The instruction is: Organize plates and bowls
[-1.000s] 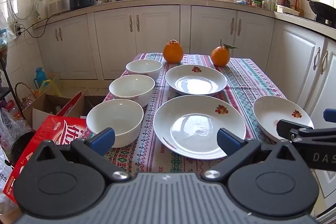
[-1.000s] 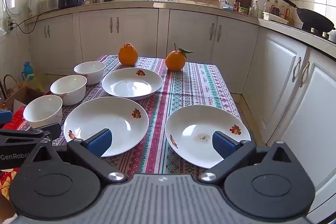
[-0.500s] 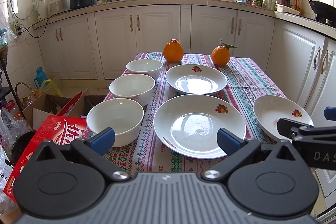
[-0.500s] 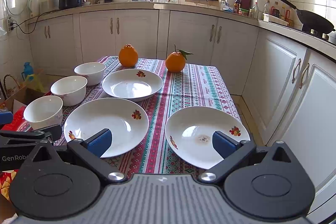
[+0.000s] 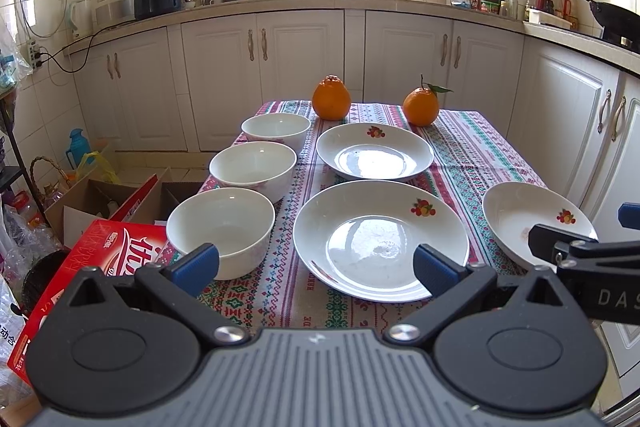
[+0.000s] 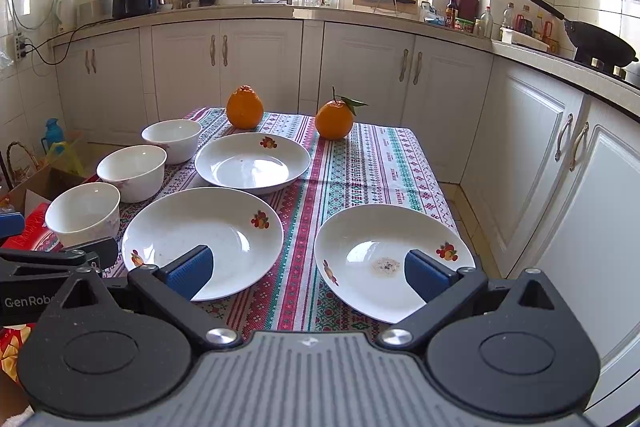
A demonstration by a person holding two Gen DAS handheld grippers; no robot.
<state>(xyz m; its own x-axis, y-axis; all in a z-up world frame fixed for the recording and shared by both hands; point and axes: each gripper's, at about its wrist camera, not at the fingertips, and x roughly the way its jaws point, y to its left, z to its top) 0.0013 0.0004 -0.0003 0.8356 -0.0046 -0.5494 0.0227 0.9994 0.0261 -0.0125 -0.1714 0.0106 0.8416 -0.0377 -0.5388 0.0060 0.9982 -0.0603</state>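
Nothing is shifting since the earlier frames. Both the left gripper point(image 5: 316, 265) and the right gripper point(image 6: 308, 269) are hovering wide open, gripping nothing. Three bowls point(image 5: 220, 227) and three plates point(image 6: 202, 235) are sitting apart on the tablecloth point(image 6: 376, 163), oranges point(image 5: 331, 103) beyond.

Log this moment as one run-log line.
left tongs: open, empty | right tongs: open, empty | three bowls: unstacked, left column | three plates: separate on tablecloth | stacking: not begun

White bowls point(image 5: 220, 230) w/o print. White plates point(image 5: 380, 241) w/ small red-orange fruit motif at rim. Tablecloth point(image 6: 372, 163): red, green, white woven bands. Oranges point(image 5: 331, 98) bright orange, one w/ green leaf. Gripper pads point(image 6: 188, 271) blue, bodies black/grey. Red box point(image 5: 86, 259), white lettering.
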